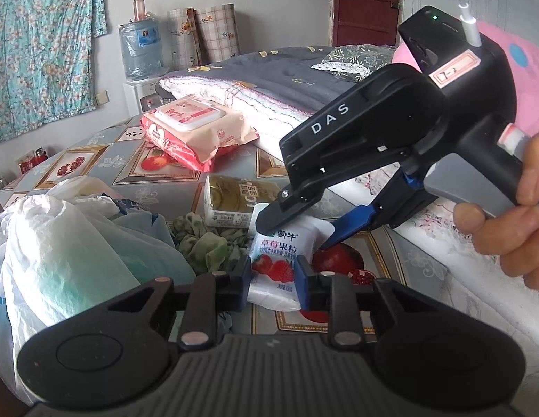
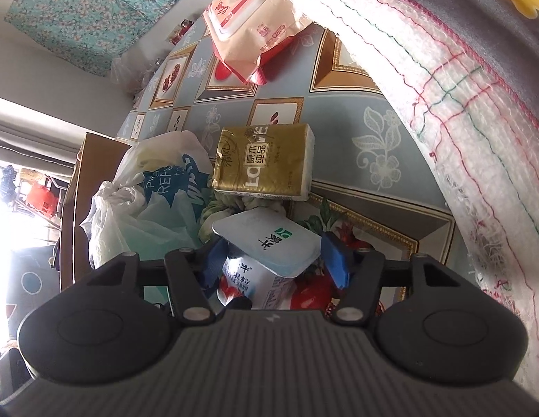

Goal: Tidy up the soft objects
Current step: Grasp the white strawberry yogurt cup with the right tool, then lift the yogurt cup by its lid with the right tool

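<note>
A strawberry yogurt cup [image 1: 274, 255] lies tilted on the patterned tablecloth [image 1: 154, 170], its foil lid [image 2: 269, 239] facing the right wrist camera. My left gripper [image 1: 273, 271] is shut on the cup's lower body, a blue pad against each side. From the right, my right gripper [image 1: 297, 229] comes down over the cup's top end. In the right wrist view the right gripper [image 2: 269, 253] has its blue pads touching both edges of the lid. A hand [image 1: 506, 229] holds the right gripper's handle.
A gold tissue pack [image 2: 266, 160] and a green cloth [image 1: 207, 243] lie just behind the cup. White plastic bags [image 1: 61, 253] sit to the left. A pink wet-wipes pack [image 1: 196, 128] lies further back. A folded blanket [image 2: 443, 69] borders the right side.
</note>
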Demonstrator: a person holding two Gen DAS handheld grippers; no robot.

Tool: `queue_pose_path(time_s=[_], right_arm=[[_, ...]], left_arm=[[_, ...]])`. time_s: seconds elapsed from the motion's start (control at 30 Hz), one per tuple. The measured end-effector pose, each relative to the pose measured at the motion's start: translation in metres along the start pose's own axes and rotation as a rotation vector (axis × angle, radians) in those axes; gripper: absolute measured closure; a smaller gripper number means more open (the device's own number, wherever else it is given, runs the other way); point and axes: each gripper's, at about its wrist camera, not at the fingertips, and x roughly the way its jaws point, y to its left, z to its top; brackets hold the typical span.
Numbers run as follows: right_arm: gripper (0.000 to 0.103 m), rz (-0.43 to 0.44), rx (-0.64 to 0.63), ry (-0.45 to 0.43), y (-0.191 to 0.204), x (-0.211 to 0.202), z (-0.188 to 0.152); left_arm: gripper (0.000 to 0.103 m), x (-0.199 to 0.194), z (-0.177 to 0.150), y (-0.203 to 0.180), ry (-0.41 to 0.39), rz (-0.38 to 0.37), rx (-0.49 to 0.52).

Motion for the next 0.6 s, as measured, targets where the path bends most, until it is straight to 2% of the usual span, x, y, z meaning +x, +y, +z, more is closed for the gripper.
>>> queue_pose_path(time_s=[0.07,0.17,0.2,0.23,0.4,0.47,0.5,0.6], right_arm=[[0.049,0.001,-0.01,-0.006,0.001,-0.004,-0.003],[0.062,0.013,-0.047,-0.025,0.008,-0.014,-0.009],[0.069,0.035,-0.055,-0.034,0.01,-0.019,-0.01],[0.071,0.061,-0.056,-0.034,0.012,-0.022,-0.011],[0.069,0.084,-0.011,-0.063,0.011,-0.031,-0.01],[0.068,0.086,0.029,-0.067,0.004,-0.033,-0.007],[0.061,0.075,0.038,-0.07,0.002,-0.033,-0.005],[0.055,0.055,0.044,-0.064,-0.003,-0.029,-0.001]], left_arm=[[0.076,-0.001,-0.001,0.001,-0.001,0.002,-0.001],[0.075,-0.004,-0.003,0.002,-0.003,0.021,0.008],[0.075,-0.004,-0.004,0.002,-0.004,0.027,0.014],[0.075,-0.005,-0.006,0.002,-0.007,0.024,0.019],[0.077,-0.002,-0.008,-0.001,0.017,0.023,0.026],[0.078,0.004,-0.009,0.003,0.059,0.006,0.001],[0.079,0.006,-0.011,0.004,0.075,0.001,-0.012],[0.08,0.005,-0.015,0.004,0.081,0.013,-0.003]])
